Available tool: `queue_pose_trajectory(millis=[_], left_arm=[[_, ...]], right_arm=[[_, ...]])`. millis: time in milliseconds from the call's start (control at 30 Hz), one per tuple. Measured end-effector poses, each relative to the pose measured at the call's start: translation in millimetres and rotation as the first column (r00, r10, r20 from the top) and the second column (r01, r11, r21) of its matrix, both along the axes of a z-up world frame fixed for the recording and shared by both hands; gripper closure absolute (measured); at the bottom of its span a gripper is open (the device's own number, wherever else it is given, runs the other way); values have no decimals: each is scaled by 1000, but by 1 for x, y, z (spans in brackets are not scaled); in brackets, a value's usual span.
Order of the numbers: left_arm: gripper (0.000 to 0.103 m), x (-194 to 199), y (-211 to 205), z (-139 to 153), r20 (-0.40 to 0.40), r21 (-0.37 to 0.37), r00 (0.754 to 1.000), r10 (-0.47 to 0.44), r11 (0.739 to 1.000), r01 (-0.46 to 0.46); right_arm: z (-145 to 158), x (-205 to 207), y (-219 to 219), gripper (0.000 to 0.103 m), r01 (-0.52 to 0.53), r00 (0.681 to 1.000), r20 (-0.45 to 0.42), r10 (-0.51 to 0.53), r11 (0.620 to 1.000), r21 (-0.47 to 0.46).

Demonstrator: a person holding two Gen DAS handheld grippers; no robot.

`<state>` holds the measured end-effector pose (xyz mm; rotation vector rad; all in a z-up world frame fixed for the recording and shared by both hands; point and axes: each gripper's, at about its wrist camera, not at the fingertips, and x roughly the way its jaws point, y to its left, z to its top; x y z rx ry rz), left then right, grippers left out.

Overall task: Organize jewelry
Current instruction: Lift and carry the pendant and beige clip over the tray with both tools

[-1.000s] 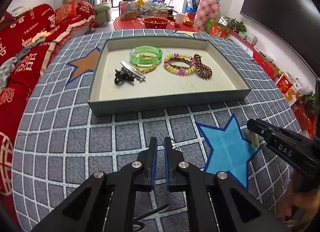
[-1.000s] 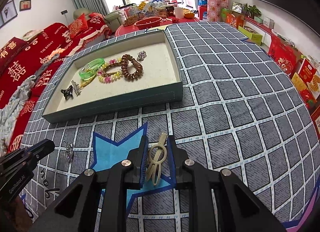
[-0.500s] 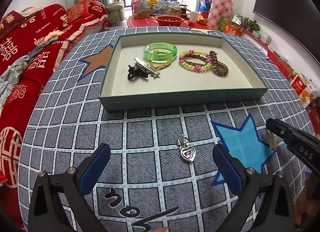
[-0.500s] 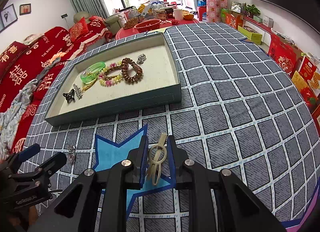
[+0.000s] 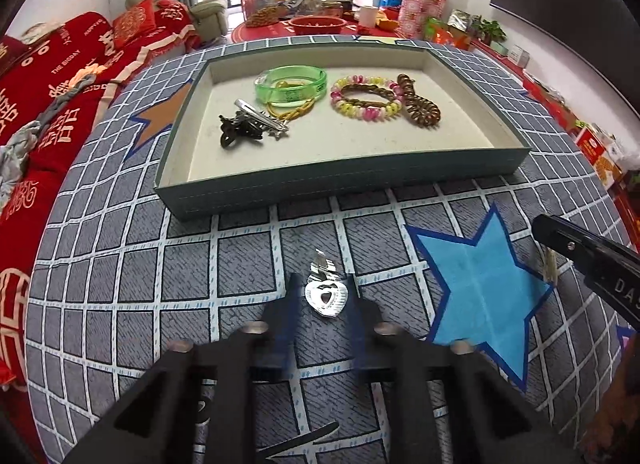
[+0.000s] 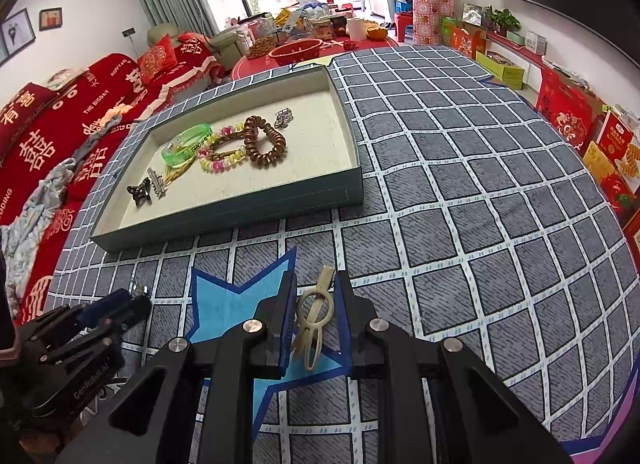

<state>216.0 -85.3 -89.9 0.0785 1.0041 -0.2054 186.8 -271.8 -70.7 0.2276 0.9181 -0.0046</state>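
Item: heart pendant [image 5: 326, 296], lower centre, between my left gripper [image 5: 320, 306] fingers, jaws just closing, narrow, contact unclear. Right gripper [image 6: 314, 318] clamps cream hair clip [image 6: 314, 322]. Tray [image 5: 340, 180] lies ahead, upward in frame.

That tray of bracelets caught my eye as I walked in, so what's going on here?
A person with a gripper in each hand is sorting jewelry into the tray. The left gripper has just been closing its jaws around a silver heart pendant on the checked cloth; whether they press on it yet is unclear. The right gripper holds a cream hair clip over the blue star.
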Motion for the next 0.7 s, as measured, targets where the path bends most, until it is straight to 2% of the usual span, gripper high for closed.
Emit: queue_pose_trajectory(millis=[300,700], left_arm=[[72,-4,5,6,1,-50,1000,-15,999,15],[72,-9,15,39,82,-84,995,-60,994,67]], right_arm=[[1,-1,0,82,4,1000,-3,-4,1000,6],[22,-3,-2,82,-4,1000,6,4,999,54]])
